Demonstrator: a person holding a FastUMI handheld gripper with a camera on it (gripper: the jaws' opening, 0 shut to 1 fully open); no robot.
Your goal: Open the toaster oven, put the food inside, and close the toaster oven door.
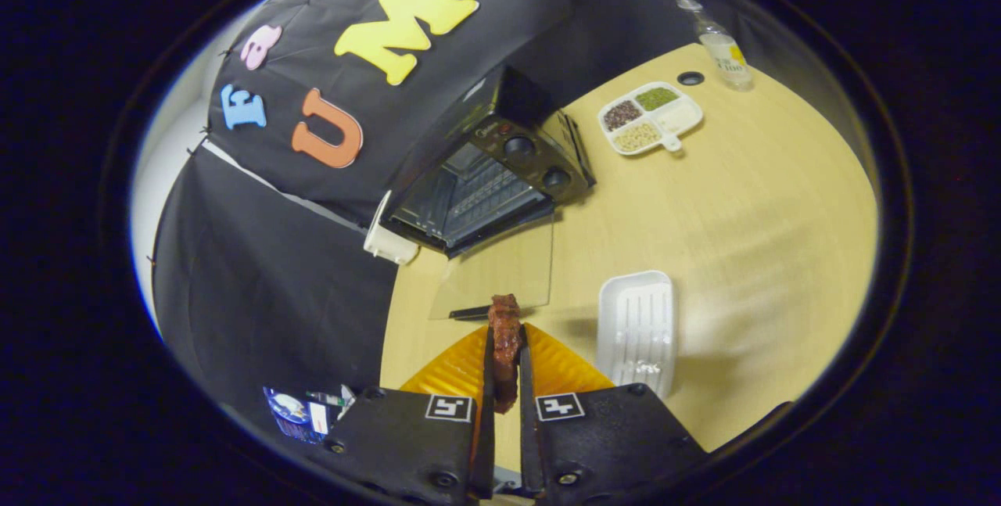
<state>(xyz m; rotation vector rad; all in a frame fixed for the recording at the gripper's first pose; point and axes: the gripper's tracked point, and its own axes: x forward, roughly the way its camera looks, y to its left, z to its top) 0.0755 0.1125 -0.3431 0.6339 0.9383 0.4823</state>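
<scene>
A dark red-brown piece of food [505, 334] stands pinched between my two fingers, so my gripper [505, 349] is shut on it. Beyond the fingers stands the black toaster oven [500, 170], its cavity and wire rack showing. Its glass door [500, 271] is folded down flat toward me over the wooden table [743, 217], with the dark handle at its near edge just ahead of the food. The oven has two round knobs on its right panel.
An empty white ribbed tray [637, 326] lies just right of my fingers. Farther back sit a divided white dish of beans and grains [651, 116] and a clear bottle [723, 44]. A white object [389, 236] sits at the oven's left corner.
</scene>
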